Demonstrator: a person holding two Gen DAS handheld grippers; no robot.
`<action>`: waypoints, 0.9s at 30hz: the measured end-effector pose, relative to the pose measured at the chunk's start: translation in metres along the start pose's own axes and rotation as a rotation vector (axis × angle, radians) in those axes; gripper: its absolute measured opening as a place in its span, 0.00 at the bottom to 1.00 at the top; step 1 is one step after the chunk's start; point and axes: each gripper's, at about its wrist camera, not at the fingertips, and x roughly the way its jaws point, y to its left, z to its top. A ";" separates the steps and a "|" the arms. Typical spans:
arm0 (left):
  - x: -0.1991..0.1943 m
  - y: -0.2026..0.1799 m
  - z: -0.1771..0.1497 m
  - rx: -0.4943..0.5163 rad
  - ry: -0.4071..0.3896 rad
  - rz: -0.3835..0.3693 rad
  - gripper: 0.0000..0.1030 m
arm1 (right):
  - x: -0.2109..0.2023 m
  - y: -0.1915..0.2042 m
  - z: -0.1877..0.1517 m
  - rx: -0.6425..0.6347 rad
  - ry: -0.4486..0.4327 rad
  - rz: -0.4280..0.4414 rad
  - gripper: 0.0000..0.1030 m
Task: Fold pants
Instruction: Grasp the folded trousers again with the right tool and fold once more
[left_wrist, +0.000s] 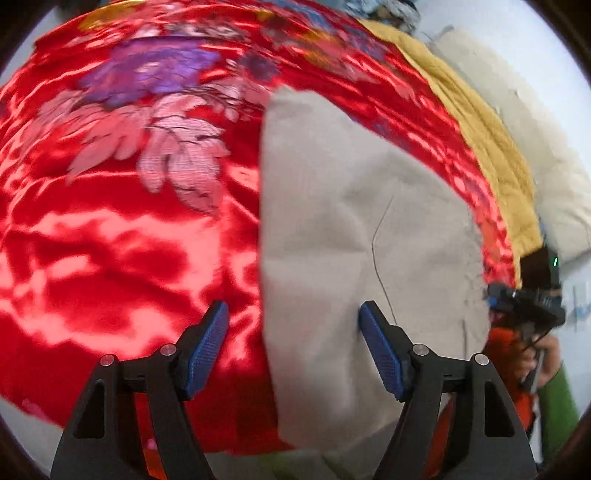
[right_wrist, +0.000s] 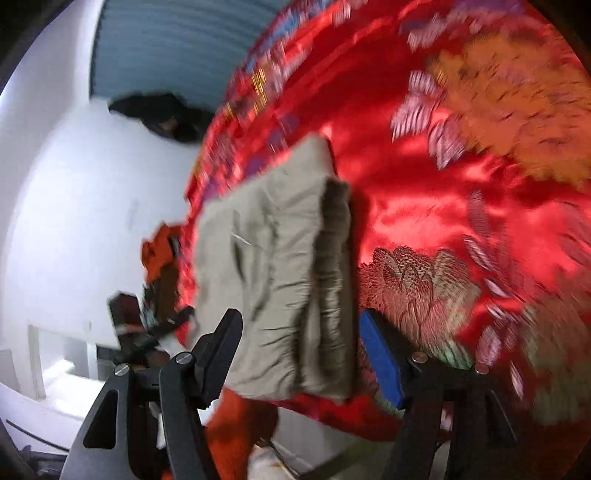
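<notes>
1. The beige pants (left_wrist: 351, 229) are seen folded into a compact stack, laid on a red satin bedspread (left_wrist: 110, 240) w/ embroidered flowers.
2. In the right wrist view the pants (right_wrist: 273, 266) are shown near the bedspread's (right_wrist: 424, 206) edge; the gathered elastic waistband (right_wrist: 334, 295) is turned toward the bedspread's middle, layers stacked.
3. The left gripper (left_wrist: 293, 354) is held w/ jaws wide apart; nothing is clamped. The pants' long edge is seen between its blue pads (left_wrist: 207, 350), the right pad lying over the cloth; contact can't be told.
4. The right gripper (right_wrist: 301, 354) is likewise spread apart, jaws either side of the stack's near end, approx. at the waistband; no grip is made.
5. In the left wrist view the right gripper (left_wrist: 524, 295) is seen at the pants' far-right edge, w/ an orange sleeve (left_wrist: 506, 362) behind it.
6. A mustard quilt (left_wrist: 491, 147) is seen along the bedspread's far side, a cream cushion (left_wrist: 535, 140) beyond it.
7. Both views are motion-blurred; finer detail can't be read.
</notes>
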 end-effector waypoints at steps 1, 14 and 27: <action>0.006 -0.004 0.001 0.014 0.016 -0.010 0.73 | 0.005 0.000 0.002 -0.004 0.013 0.004 0.64; -0.036 -0.062 0.003 0.073 0.028 0.110 0.22 | 0.008 0.082 0.000 -0.271 0.066 -0.105 0.32; -0.123 -0.050 0.134 0.099 -0.347 0.164 0.25 | -0.010 0.240 0.081 -0.554 -0.147 -0.059 0.30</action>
